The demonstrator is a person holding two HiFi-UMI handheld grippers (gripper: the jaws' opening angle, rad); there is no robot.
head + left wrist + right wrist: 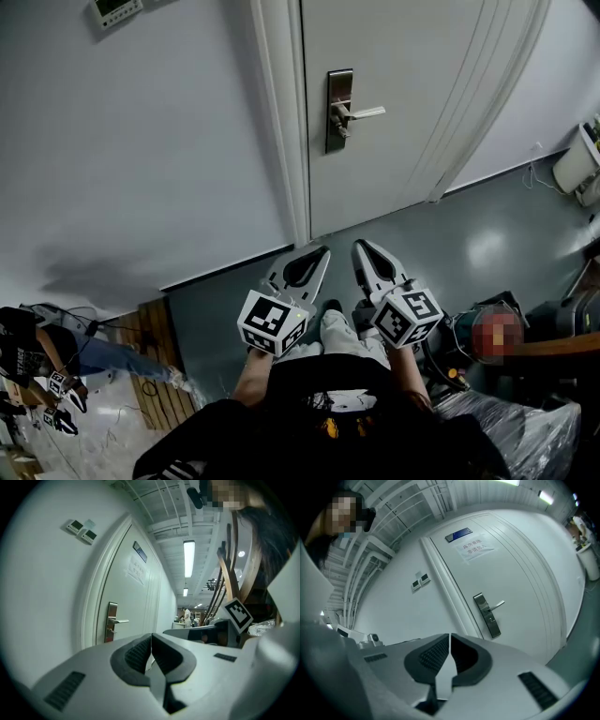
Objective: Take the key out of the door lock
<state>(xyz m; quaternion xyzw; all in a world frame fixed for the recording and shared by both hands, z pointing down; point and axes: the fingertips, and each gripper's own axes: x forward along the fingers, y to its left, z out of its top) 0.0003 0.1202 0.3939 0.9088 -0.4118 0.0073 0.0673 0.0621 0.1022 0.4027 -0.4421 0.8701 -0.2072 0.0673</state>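
My left gripper [317,255] and right gripper [364,251] hang closed and empty, well short of the door [422,94], whose lock [338,131] below the handle [364,113] should hold a key too small to see; I judge opening one and approaching squarely works best.

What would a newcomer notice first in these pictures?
The white door ahead stands out, with a metal lock plate and lever handle near its left edge. Low in the head view, the left gripper and right gripper point toward it side by side, fingers closed on nothing.
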